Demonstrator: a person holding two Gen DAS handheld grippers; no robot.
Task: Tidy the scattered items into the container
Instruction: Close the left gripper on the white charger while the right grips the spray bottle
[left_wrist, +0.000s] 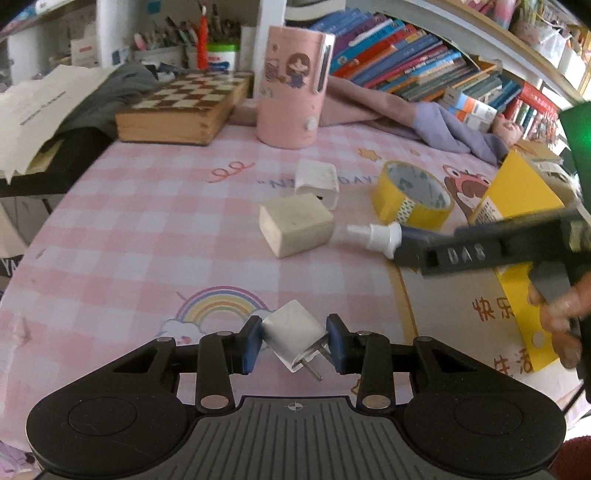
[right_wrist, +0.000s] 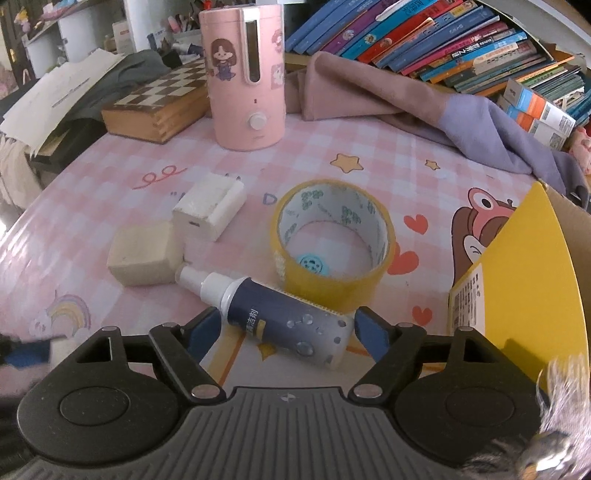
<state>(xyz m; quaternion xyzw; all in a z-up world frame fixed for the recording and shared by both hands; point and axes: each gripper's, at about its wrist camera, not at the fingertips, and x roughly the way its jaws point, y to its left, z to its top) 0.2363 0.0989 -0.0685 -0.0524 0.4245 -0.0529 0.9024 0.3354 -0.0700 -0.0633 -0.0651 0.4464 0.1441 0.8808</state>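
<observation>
My left gripper (left_wrist: 295, 341) is shut on a small white plug charger (left_wrist: 293, 336), which sits tilted between the blue pads with its prongs pointing down and right. My right gripper (right_wrist: 286, 332) is open. A dark blue spray bottle (right_wrist: 280, 317) lies slanted on the tablecloth between its fingers, and a thin gap shows at the bottle's base. Behind the bottle are a yellow tape roll (right_wrist: 332, 243), a wooden block (right_wrist: 142, 256) and a larger white adapter (right_wrist: 210, 208). The yellow cardboard box (right_wrist: 524, 277) stands open at the right.
A pink humidifier (right_wrist: 245, 74) and a wooden chess box (right_wrist: 155, 107) stand at the back of the pink checked tablecloth. Pink and purple cloth (right_wrist: 424, 107) lies in front of rows of books (right_wrist: 443, 37). A person's hand (left_wrist: 561, 317) holds the right gripper's handle.
</observation>
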